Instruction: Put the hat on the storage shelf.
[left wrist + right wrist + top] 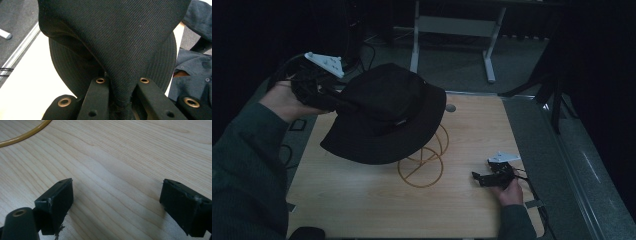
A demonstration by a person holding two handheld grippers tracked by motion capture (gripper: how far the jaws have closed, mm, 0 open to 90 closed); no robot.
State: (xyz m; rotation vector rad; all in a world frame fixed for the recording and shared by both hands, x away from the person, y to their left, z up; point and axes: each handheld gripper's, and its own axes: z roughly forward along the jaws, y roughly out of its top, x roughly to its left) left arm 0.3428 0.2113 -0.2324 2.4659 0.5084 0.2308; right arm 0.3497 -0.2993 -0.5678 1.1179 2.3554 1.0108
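Dim surroundings frame a light wooden bench (pixel 362 200), with the pale legs of a metal frame (pixel 452 30) standing on the grey floor beyond its far edge. A person in dark green sleeves works from the near side, a claw in each hand.

At the left, the left hand (pixel 284 102) holds the left claw (pixel 347 102) raised above the bench, its grey three-cornered plate (pixel 326 63) on top. Its jaws are clamped on a fold of a black bucket hat (pixel 387 115), which hangs tilted over the bench. In the left gripper view the twill cloth of the hat (pixel 120 45) is pinched between the two black jaws of the left claw (pixel 122 90), with the stitched brim spreading behind it.

Beneath the hat stands a yellow wire stand (pixel 422 167), its round base ring resting on the bench; its upper part is hidden by the brim.

Toward the right near corner, the right hand (pixel 511 192) rests the right claw (pixel 479 177) on the bench, well apart from the hat. In the right gripper view its jaws stand wide apart around bare wood grain, gripping nothing (pixel 117 195), and a curve of the yellow ring (pixel 22 135) shows at the upper left.
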